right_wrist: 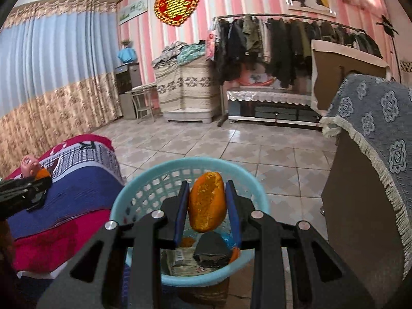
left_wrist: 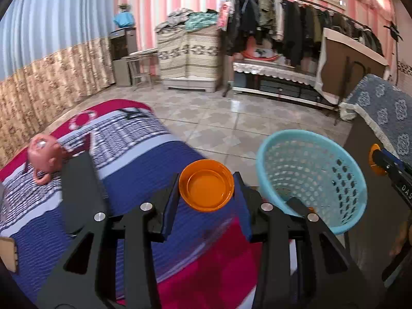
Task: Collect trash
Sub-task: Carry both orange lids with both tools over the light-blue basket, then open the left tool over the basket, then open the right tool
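Note:
My left gripper point(left_wrist: 206, 191) is shut on an orange round lid point(left_wrist: 206, 185), held over the bed's edge just left of the light-blue mesh basket point(left_wrist: 311, 180). In the right wrist view my right gripper point(right_wrist: 207, 207) is shut on an orange peel point(right_wrist: 206, 202), held above the same basket point(right_wrist: 144, 188). Paper scraps, a dark wrapper point(right_wrist: 212, 251) and other orange bits lie at the basket's bottom. The left gripper's tip point(right_wrist: 25, 188) shows at the left edge of the right wrist view, and the right gripper's body point(left_wrist: 386, 164) shows at the right edge of the left wrist view.
A bed with a blue, white and red striped cover point(left_wrist: 134, 170) lies at the left, with a pink piggy bank point(left_wrist: 45, 155) and a black flat object point(left_wrist: 79, 180) on it. A cabinet with a blue patterned cloth point(right_wrist: 368, 139) stands to the right. Tiled floor point(right_wrist: 231, 141) stretches ahead.

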### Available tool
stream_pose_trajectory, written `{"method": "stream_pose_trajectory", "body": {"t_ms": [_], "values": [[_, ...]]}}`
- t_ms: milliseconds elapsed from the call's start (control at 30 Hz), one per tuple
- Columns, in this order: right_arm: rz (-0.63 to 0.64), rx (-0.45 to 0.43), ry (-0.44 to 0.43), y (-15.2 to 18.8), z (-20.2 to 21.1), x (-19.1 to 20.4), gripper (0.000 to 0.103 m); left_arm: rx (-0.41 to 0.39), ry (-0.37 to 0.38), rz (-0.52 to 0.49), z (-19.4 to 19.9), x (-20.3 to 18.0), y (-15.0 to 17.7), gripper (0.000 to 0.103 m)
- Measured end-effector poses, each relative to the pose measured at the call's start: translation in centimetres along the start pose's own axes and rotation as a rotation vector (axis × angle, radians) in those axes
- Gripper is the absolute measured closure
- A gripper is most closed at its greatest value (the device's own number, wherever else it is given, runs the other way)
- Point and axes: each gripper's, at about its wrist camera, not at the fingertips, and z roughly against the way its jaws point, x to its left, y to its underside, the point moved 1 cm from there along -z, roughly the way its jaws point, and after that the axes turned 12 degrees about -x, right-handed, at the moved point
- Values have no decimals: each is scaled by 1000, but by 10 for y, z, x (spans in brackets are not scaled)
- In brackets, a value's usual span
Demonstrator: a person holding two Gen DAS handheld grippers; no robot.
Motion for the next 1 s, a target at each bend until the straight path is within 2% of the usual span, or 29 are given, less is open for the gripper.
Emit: {"method": "stream_pose_trajectory", "body": {"t_ms": [367, 567, 633, 667, 733, 833, 1000], "values": [[-4, 35, 38, 12, -18, -16, 74, -49, 138, -80, -39, -79, -1, 64], [-2, 41, 50, 13, -23, -26, 74, -51, 183, -106, -60, -106, 0, 62], [-4, 45, 52, 14, -25, -28, 74, -36, 186, -104, -65, -107, 1, 42], [-5, 46, 53, 14, -26, -29, 74, -41, 177, -99, -65, -106, 1, 38], [-10, 51, 52, 18, -29, -30, 74, -55, 168, -90, -61, -102, 1, 22], [-12, 59, 44, 20, -35, -26, 74, -67, 146, -95, -56, -95, 0, 14], [-9, 66, 12, 22, -47, -11, 74, -68, 127, -92, -49, -81, -5, 8]]}}
